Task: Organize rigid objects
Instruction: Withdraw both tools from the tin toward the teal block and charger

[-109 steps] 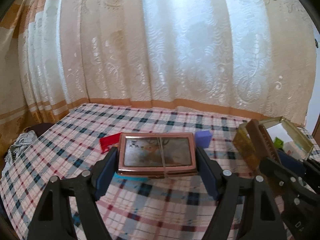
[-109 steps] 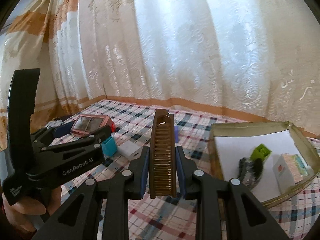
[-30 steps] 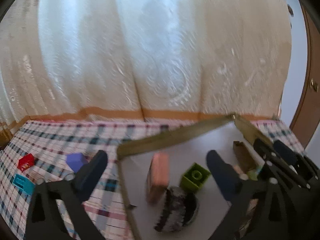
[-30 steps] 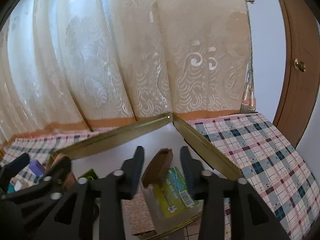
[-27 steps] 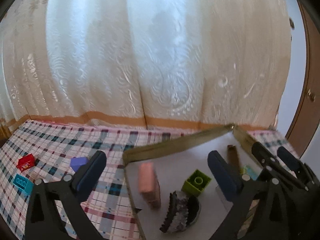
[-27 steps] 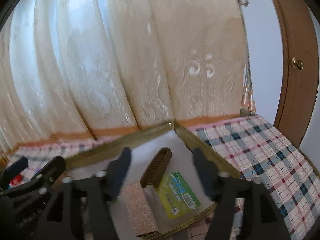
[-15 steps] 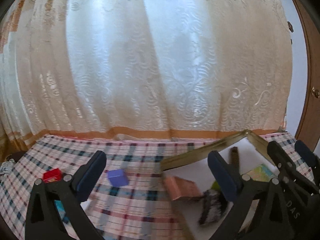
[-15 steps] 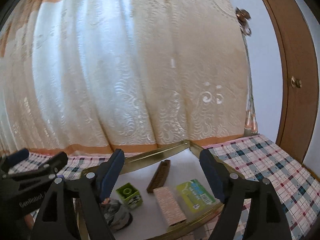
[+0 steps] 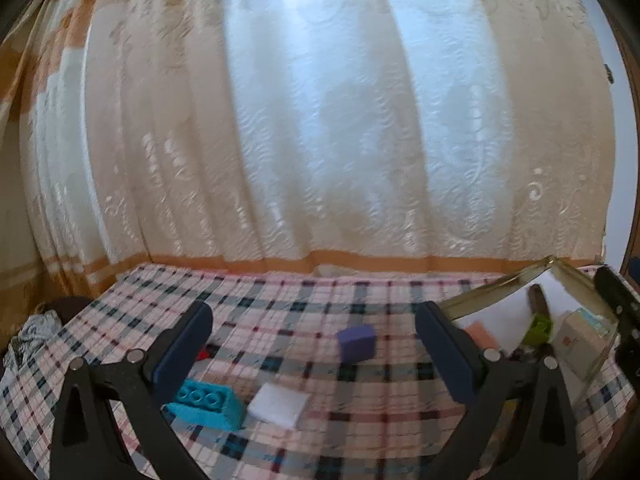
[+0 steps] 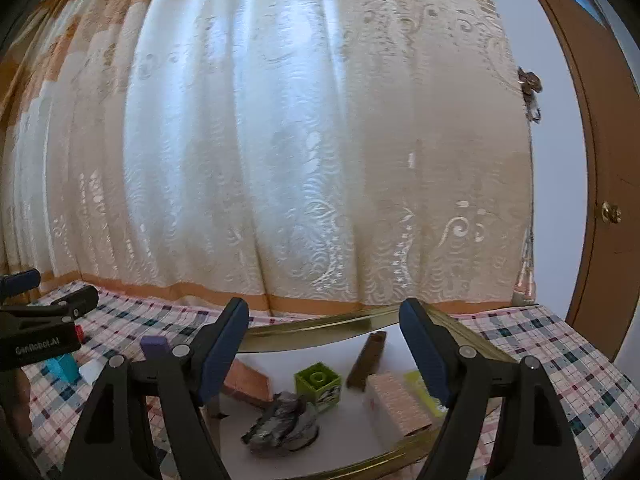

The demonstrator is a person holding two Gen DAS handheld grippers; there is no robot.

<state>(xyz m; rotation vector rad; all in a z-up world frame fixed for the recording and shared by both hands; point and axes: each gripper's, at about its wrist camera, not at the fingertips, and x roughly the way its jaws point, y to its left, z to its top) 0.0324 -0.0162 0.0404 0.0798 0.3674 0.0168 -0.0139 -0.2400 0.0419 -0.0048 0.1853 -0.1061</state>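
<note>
Rigid objects split two ways. Loose on plaid tabletop (image 9: 360, 412): purple block (image 9: 356, 342) centre frame between left gripper (image 9: 314, 354) fingers but beyond them; blue brick (image 9: 206, 403) lower left, just beside left finger; white flat piece (image 9: 278, 405) right next to brick. Left gripper spread wide, holding nothing. Gold-rimmed tray (image 10: 320, 326) lower centre of right view, below right gripper (image 10: 324, 350), also spread, empty. Inside tray: green block (image 10: 318, 386), brown comb (image 10: 368, 356), pink box (image 10: 396, 406), pink case (image 10: 248, 384) partly hidden by left finger, dark clip (image 10: 282, 428) nearest camera. Tray at right edge in left view.
</note>
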